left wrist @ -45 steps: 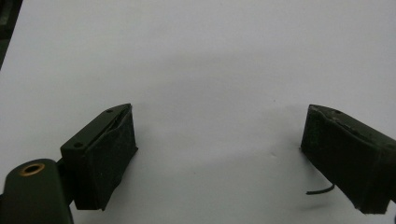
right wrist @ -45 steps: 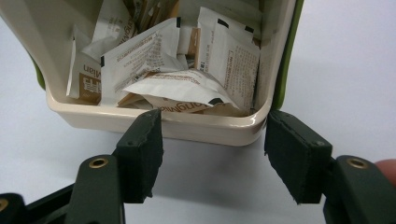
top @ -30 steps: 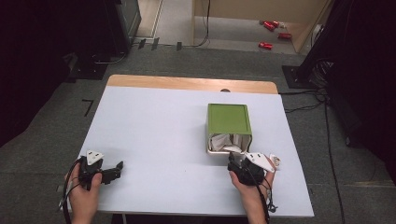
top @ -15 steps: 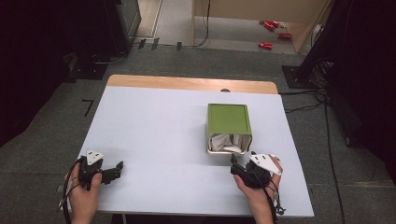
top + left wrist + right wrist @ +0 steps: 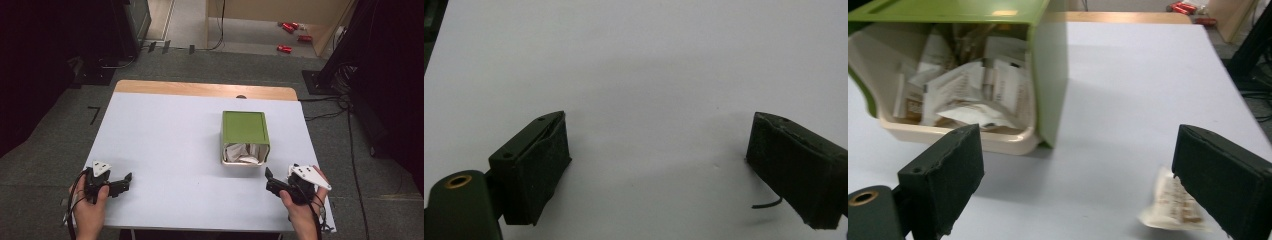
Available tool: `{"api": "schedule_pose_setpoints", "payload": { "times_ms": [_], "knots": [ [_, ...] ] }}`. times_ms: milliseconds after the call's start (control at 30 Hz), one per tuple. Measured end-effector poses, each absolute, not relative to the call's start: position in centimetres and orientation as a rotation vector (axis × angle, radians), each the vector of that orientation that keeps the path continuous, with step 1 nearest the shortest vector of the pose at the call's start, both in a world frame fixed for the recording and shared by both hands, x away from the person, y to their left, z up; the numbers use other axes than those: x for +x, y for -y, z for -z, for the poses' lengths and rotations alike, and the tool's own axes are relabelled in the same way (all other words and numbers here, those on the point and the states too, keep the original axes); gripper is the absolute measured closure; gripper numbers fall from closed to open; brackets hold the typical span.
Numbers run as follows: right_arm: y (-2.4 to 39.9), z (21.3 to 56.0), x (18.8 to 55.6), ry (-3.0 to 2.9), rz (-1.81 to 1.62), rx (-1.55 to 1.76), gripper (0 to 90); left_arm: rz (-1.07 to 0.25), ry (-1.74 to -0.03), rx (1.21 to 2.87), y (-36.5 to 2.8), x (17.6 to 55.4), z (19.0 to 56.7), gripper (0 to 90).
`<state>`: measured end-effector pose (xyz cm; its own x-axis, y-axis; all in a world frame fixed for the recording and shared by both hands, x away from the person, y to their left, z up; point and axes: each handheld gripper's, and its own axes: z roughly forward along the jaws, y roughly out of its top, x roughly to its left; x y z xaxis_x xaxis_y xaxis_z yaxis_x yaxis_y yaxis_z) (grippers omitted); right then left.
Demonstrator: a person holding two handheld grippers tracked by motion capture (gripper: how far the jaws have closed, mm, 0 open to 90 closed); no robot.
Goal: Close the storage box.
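Right tongs (image 5: 268, 176) have backed off from the green box (image 5: 245, 136) toward the table (image 5: 165, 135) edge, jaws wide apart, a paper packet (image 5: 1175, 206) lying by one jaw. Left tongs (image 5: 127, 178) sit near the left corner, also spread open.

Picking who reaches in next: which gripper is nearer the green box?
Right. The right gripper sits just in front of the green box, at its open end; the left gripper is far across the table, near the front left corner.
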<state>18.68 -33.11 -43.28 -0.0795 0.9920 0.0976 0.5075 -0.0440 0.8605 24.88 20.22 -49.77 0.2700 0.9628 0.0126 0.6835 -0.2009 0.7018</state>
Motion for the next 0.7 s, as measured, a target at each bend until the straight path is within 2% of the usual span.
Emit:
{"api": "schedule_pose_setpoints", "payload": {
  "times_ms": [300,700],
  "knots": [
    [36.4,44.3,18.3,-1.637,-1.014,1.604,6.1,-0.621,-1.48,1.962,-20.2,24.9,49.8,10.7],
    [40.5,47.6,18.3,-1.669,-0.919,1.688,6.2,-0.621,-1.48,1.963,-20.2,24.9,49.8,10.7]
  ]
}}
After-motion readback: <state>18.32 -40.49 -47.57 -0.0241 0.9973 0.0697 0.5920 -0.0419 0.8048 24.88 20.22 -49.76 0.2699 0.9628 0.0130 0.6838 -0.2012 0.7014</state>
